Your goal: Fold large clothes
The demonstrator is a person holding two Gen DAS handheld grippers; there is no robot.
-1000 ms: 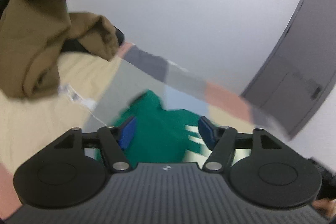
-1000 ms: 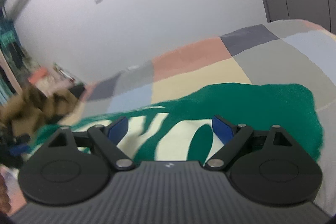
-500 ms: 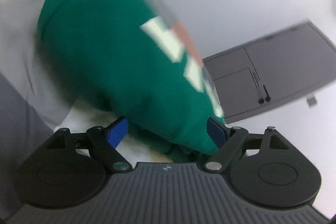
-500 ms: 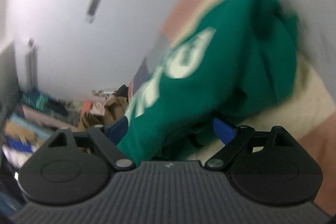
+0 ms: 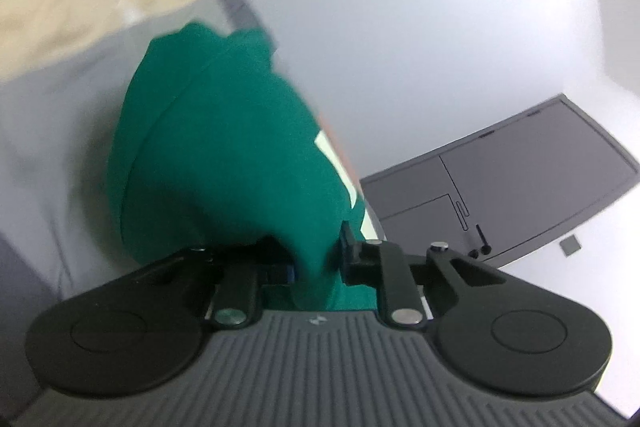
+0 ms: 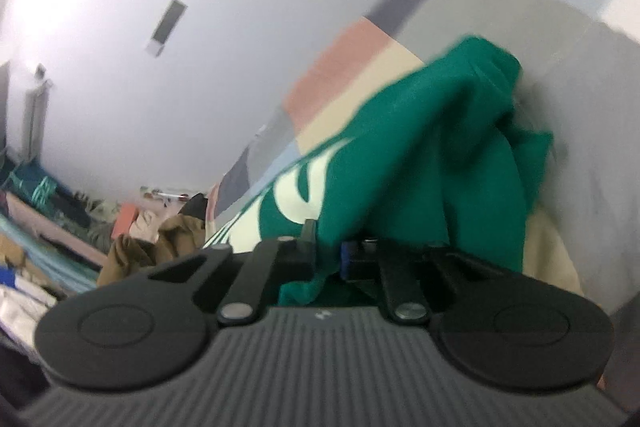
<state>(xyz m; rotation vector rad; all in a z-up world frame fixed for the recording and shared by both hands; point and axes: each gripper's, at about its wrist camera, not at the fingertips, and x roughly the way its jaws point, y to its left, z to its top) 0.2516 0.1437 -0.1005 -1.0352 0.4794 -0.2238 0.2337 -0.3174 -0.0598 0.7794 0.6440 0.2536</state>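
Green garment point(image 5: 224, 163) bunched between each claw's point(image 5: 316, 263) closed jaws.

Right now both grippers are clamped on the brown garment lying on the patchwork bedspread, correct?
Not quite: the garment is green, not brown. The left gripper and right gripper are each shut on the green sweatshirt on the patchwork bedspread, as both wrist views show. The brown garment lies apart.
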